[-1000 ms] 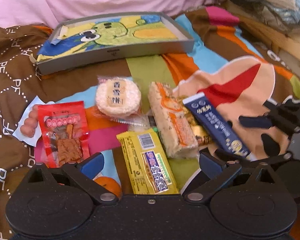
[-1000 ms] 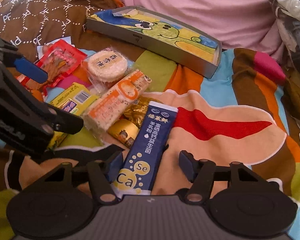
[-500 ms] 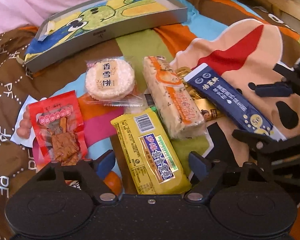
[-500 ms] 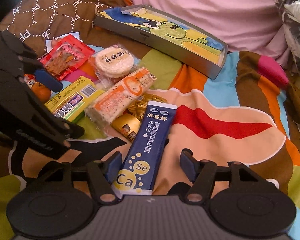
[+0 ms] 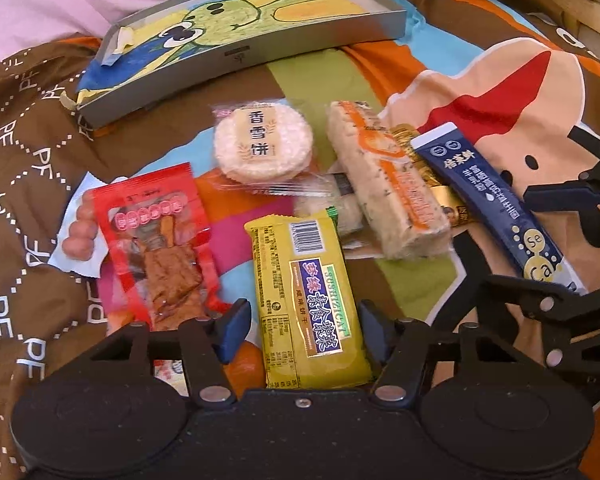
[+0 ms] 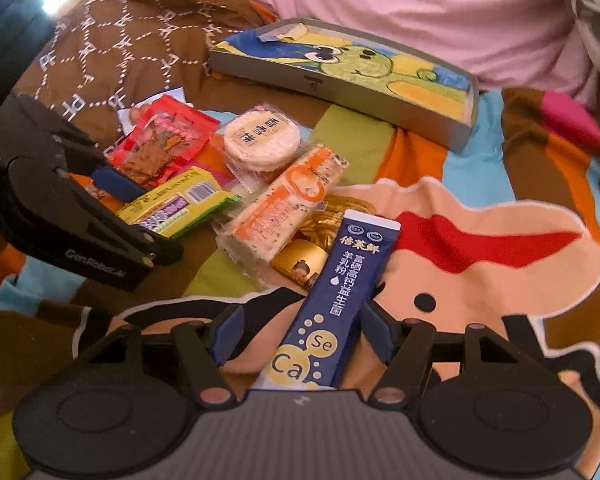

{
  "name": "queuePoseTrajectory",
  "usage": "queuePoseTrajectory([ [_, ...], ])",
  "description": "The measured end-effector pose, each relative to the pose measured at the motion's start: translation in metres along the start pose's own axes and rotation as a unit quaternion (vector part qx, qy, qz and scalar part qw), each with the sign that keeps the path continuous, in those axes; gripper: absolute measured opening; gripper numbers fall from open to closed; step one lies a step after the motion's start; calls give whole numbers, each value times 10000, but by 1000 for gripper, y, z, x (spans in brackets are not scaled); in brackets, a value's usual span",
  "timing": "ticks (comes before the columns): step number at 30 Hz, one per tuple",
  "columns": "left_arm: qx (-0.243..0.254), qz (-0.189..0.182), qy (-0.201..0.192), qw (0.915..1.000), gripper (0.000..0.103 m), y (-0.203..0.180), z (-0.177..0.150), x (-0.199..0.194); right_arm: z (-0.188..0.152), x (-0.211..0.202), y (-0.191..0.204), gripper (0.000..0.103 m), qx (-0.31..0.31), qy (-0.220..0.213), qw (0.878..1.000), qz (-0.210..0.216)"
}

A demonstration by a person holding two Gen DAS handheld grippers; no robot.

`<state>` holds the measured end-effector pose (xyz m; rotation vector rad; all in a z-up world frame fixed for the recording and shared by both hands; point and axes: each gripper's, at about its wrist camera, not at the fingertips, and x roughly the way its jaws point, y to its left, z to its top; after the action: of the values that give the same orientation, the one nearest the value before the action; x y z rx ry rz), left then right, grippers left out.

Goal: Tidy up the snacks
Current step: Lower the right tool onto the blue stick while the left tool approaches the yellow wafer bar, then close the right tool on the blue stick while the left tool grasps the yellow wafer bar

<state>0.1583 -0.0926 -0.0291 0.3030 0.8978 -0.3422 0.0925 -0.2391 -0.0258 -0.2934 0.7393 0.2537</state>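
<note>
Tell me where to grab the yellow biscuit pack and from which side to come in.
Grip the yellow biscuit pack across its narrow width, near the end closest to the left gripper, coming straight in along its length. It lies flat and lengthwise between the open jaws already, and its long sides look free there; the far end sits close to the sesame bar.
</note>
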Motion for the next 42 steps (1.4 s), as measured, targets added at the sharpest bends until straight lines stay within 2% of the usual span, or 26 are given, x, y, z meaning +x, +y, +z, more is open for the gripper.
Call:
queuePoseTrajectory([
  [3,153,-30,6,9999,64,-2,2,2,0,7,-8,70,347,91,9994,15],
  [6,261,-87,30,9996,68,-5,5,6,0,14,-17,75,780,140,9967,189],
  [8,220,-152,72,9996,71,-3,7,9,-1,17,-18,80,888,130,9956,266],
  [10,168,-180,108,9996,75,-1,9,12,0,21,-14,80,874,93,9957,276],
  [13,44,-253,147,9996,76,3,9,14,1,25,-8,70,874,110,9952,431],
  [15,-31,-292,141,9995,76,6,8,14,1,26,-5,69,868,95,9954,390],
  [20,-59,-362,79,9993,66,7,5,11,1,24,-7,60,985,53,9946,314],
  [24,19,-447,66,9990,55,4,5,8,2,25,-9,58,1027,65,9943,275],
  [27,-18,-473,73,9989,54,4,5,8,2,28,-8,61,1008,104,9945,267],
  [30,-174,-531,89,9984,53,7,5,9,4,33,-8,72,1091,131,9933,344],
  [32,-391,-572,101,9975,52,12,5,10,4,34,-9,73,1144,108,9928,348],
  [34,-643,-659,93,9957,52,17,4,11,4,35,-8,69,1132,87,9931,308],
  [36,-784,-692,64,9945,51,19,4,10,4,33,-6,60,1101,54,9936,246],
  [38,-824,-713,23,9940,51,18,2,9,5,30,-4,47,1073,60,9940,183],
  [42,-894,-826,-53,9926,50,16,-2,4,3,18,2,40,820,149,9963,-194],
])
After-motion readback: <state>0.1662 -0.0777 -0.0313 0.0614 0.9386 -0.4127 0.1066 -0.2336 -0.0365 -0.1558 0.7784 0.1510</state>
